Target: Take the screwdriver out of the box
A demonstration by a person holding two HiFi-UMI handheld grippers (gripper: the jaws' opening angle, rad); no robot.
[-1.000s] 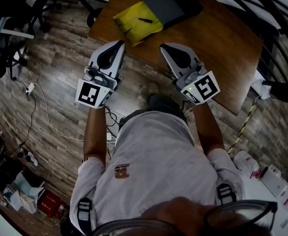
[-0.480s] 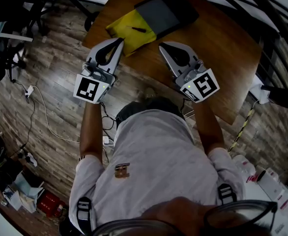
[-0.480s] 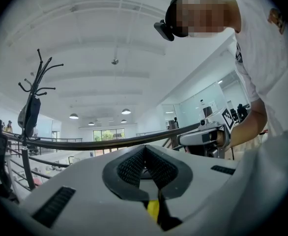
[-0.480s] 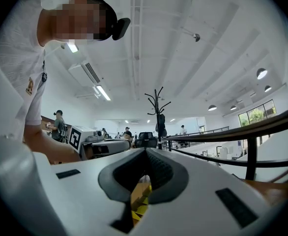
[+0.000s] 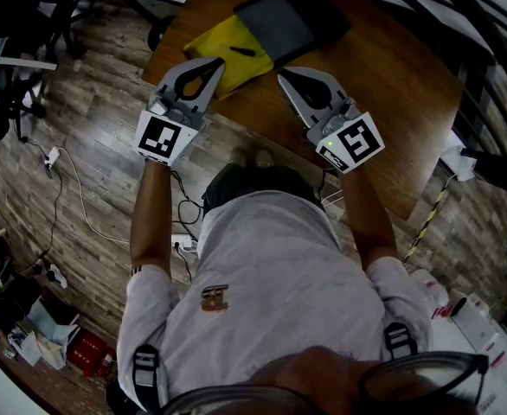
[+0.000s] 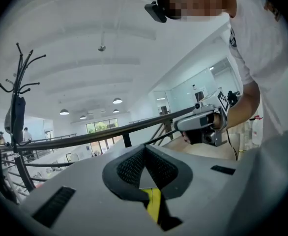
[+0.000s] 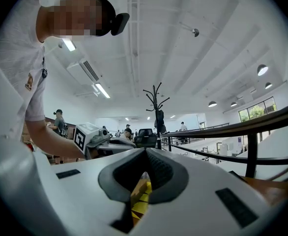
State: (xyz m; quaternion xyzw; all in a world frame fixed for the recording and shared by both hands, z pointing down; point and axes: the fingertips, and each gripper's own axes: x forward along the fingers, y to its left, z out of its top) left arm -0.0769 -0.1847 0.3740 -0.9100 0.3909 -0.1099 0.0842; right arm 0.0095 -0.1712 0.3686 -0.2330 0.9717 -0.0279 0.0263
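Note:
A yellow box [image 5: 223, 46] with its dark lid [image 5: 290, 15] folded open lies on the brown table [image 5: 383, 85]. A thin black screwdriver [image 5: 243, 51] rests in the yellow part. My left gripper [image 5: 221, 61] is shut and empty, its tip at the box's near corner. My right gripper [image 5: 280, 74] is also shut and empty, a little right of the box, above the table's near edge. In the left gripper view the left gripper [image 6: 144, 147] shows yellow [image 6: 154, 203] below its jaws. In the right gripper view the right gripper [image 7: 145, 150] shows the same yellow [image 7: 141, 195].
The table's near edge runs diagonally below both grippers. Wood floor with cables and a power strip [image 5: 53, 156] lies to the left. A chair base [image 5: 161, 31] stands by the table's left corner. Dark railings [image 5: 496, 76] run along the right.
Both grippers have moved forward toward the box; the left one's tip now reaches the box's near corner. Both stayed shut.

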